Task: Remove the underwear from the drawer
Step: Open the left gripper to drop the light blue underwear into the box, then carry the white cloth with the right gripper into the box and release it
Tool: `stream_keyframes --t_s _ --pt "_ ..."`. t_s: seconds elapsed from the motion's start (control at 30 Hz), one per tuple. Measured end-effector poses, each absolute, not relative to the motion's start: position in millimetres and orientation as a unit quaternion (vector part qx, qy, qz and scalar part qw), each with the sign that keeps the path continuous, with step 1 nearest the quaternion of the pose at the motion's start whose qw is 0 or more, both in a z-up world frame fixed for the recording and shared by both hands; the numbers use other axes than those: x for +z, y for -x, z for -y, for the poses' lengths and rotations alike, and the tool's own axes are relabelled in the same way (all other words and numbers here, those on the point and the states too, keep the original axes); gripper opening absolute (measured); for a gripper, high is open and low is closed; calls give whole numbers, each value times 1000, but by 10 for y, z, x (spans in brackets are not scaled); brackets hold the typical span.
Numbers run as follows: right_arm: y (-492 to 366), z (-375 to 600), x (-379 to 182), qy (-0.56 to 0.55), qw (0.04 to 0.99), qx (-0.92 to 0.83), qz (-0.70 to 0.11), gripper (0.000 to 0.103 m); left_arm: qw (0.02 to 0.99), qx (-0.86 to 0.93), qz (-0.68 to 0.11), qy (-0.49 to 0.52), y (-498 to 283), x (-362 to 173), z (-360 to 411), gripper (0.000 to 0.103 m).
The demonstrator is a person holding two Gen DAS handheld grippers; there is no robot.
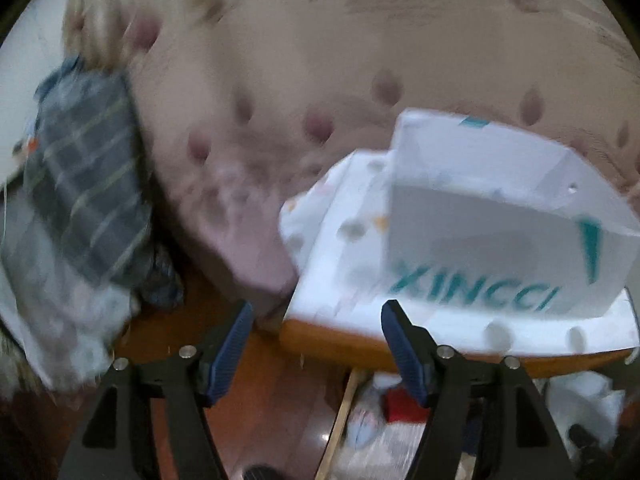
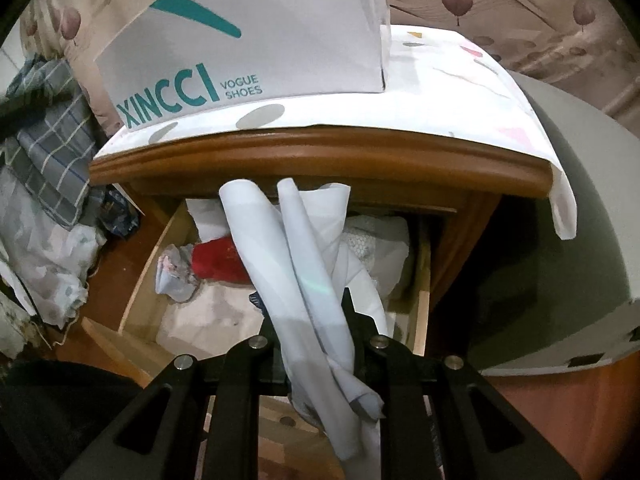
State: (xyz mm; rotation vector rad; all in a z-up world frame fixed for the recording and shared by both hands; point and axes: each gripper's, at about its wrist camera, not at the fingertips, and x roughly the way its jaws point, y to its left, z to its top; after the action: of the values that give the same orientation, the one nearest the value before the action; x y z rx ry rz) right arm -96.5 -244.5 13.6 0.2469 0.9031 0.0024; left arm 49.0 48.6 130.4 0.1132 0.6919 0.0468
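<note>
Right wrist view: right gripper (image 2: 316, 316) clamps a pale blue-white cloth garment (image 2: 296, 264) lifted above the open wooden drawer (image 2: 136, 280), more clothes remaining inside, while left gripper (image 1: 316, 340) gapes empty.

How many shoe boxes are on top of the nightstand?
1: a white shoe box with teal lettering sits on the patterned cloth covering the nightstand, above the open drawer. Others could be hidden behind it.
</note>
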Motion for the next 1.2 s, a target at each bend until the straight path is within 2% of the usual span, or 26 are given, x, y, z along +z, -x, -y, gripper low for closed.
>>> stream_keyframes --t_s 0.2,0.37,0.83,1.07,1.2 --pt "1011 2478 409 -123 892 5 -435 15 915 69 -395 -41 -521 659 -751 69" --pt "1042 2446 754 -112 897 20 -426 15 900 76 -429 -26 -586 371 -874 69" --pt "918 2321 2069 -95 930 49 -350 15 888 79 -452 13 -671 291 -1050 69" --pt "491 2288 3062 -67 958 48 -273 15 883 90 -459 34 -681 281 -1174 69" --pt "119 2251 3390 -50 967 33 -246 15 881 97 -461 38 -690 273 -1222 69"
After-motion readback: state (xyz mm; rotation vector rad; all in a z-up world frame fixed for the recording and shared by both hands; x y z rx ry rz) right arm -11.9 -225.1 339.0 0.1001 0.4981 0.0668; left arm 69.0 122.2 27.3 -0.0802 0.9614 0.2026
